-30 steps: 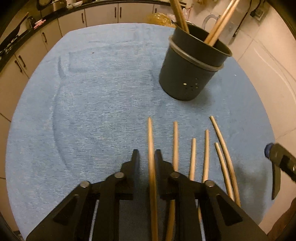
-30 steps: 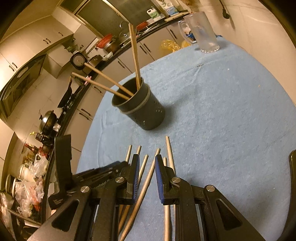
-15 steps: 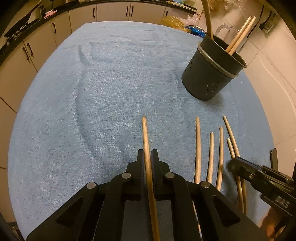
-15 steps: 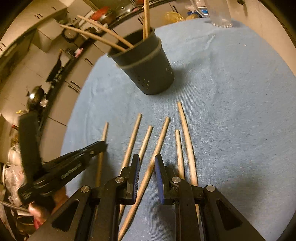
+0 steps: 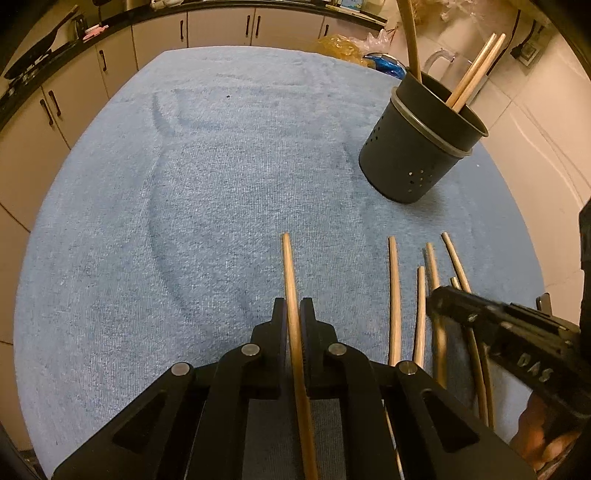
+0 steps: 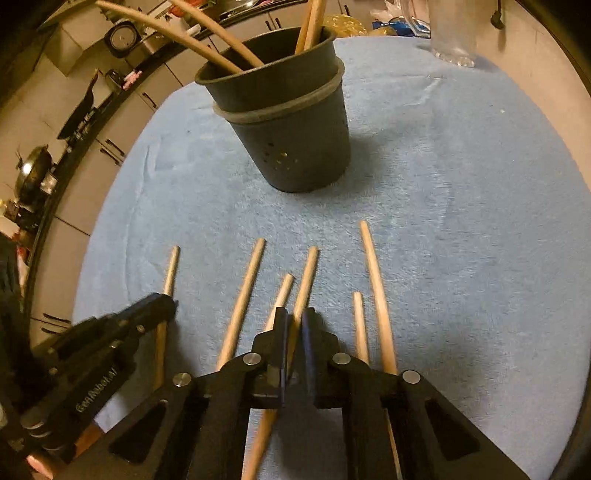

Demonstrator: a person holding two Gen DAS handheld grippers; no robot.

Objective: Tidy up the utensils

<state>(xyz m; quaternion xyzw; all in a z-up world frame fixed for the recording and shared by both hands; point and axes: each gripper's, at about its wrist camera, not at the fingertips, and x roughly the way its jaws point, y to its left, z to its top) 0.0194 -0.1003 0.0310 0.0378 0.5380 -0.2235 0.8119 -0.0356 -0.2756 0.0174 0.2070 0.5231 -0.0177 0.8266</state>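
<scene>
Wooden chopsticks lie in a row on the blue towel (image 5: pixel 184 221). My left gripper (image 5: pixel 293 314) is shut on one chopstick (image 5: pixel 288 266), which sits apart to the left of the row (image 5: pixel 394 288). My right gripper (image 6: pixel 294 321) is low over the row, its jaws closing tight on a middle chopstick (image 6: pixel 308 273); loose ones (image 6: pixel 243 295) lie on both sides. The dark perforated holder (image 5: pixel 417 155) (image 6: pixel 295 140) stands upright beyond them with several chopsticks in it. Each gripper shows in the other's view: the right gripper (image 5: pixel 439 299) and the left gripper (image 6: pixel 159 302).
A clear glass pitcher (image 6: pixel 450 33) stands at the towel's far edge, with a yellow bag (image 5: pixel 340 44) beside it. Cabinets (image 5: pixel 221 26) and a counter run behind. The towel's left half (image 5: pixel 147 184) holds nothing.
The right gripper dropped toward the row and its jaws closed on a middle chopstick. The left gripper closed on its chopstick and shifted it left, away from the others.
</scene>
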